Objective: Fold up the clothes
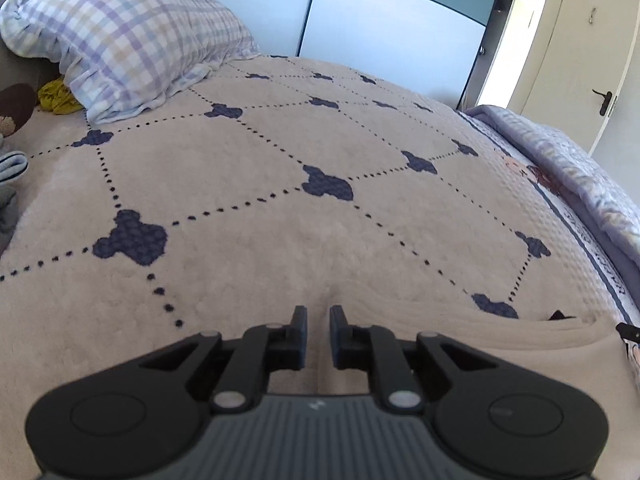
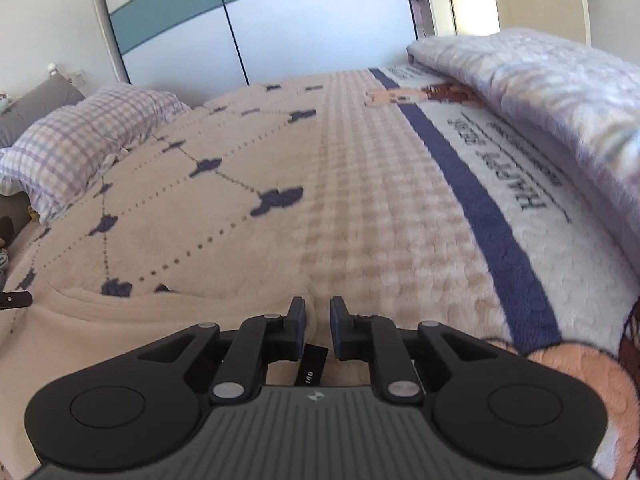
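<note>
Beige fleece garment is lying spread on a bed, both grippers, left and right, narrowly parted, pinching its puckered near hem.

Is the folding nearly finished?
Not nearly. Done: the beige garment lies flat on the blanket. In hand: the left gripper and right gripper each pinch its near edge. Left: no fold shows yet, and more clothes wait nearby.
</note>
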`<action>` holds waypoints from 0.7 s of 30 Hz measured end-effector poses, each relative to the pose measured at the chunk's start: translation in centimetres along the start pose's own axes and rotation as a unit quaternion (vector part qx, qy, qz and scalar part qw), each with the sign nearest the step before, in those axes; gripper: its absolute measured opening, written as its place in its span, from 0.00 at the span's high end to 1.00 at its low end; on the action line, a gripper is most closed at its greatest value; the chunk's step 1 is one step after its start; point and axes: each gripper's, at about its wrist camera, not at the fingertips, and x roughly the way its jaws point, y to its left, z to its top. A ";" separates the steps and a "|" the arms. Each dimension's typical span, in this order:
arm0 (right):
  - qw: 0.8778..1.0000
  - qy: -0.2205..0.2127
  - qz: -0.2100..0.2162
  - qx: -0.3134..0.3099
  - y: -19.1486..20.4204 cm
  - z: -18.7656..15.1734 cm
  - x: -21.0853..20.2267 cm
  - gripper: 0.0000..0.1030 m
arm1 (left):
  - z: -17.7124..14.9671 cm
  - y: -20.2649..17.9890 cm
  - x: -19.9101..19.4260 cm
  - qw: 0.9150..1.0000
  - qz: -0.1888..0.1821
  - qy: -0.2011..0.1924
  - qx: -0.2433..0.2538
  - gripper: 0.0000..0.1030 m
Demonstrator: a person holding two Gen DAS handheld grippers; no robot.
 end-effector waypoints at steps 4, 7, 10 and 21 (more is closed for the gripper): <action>0.993 -0.010 0.060 0.100 -2.8 -0.8 0.7 0.64 | 0.4 1.3 -0.2 0.998 -0.044 -0.011 -0.050 0.81; 0.982 -0.037 0.111 0.149 -4.1 -1.0 0.5 0.53 | 0.4 1.4 0.8 0.996 -0.063 0.002 -0.065 0.72; 0.989 0.014 0.121 0.082 -2.3 -1.0 1.9 0.92 | 0.0 -0.2 1.9 0.999 -0.030 0.025 -0.014 0.86; 0.999 0.008 -0.036 0.014 0.1 0.9 0.1 0.86 | 0.1 1.4 -0.7 0.997 0.048 -0.009 -0.065 0.92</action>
